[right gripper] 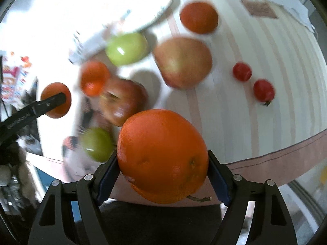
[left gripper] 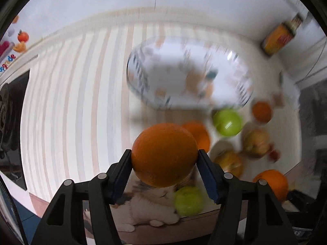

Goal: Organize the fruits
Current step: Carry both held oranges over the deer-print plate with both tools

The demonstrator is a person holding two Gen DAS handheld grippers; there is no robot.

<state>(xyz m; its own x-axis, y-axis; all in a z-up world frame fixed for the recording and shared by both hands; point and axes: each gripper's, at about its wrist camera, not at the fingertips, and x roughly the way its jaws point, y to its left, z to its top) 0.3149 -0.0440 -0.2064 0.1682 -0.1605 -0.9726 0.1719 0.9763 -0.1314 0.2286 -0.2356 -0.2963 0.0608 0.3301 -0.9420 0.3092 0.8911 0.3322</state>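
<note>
A: Holding one orange each? The left gripper (left gripper: 164,159) pinches an orange (left gripper: 164,155) at lower centre of its view, and the right gripper (right gripper: 162,163) clamps a bigger orange (right gripper: 162,155) the same way.

B: Yes, both fruits sit pressed between the pads. The glass bowl (left gripper: 143,71) lies straight above the left fingers in frame, centre right.

A: From the right view it's only a rim at upper left, so I judge the left hand nearer.

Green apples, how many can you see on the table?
2. One green apple lies beside the glass bowl; the other green apple sits near the table's front edge, left of the right tongs. Others may be hidden.
</note>
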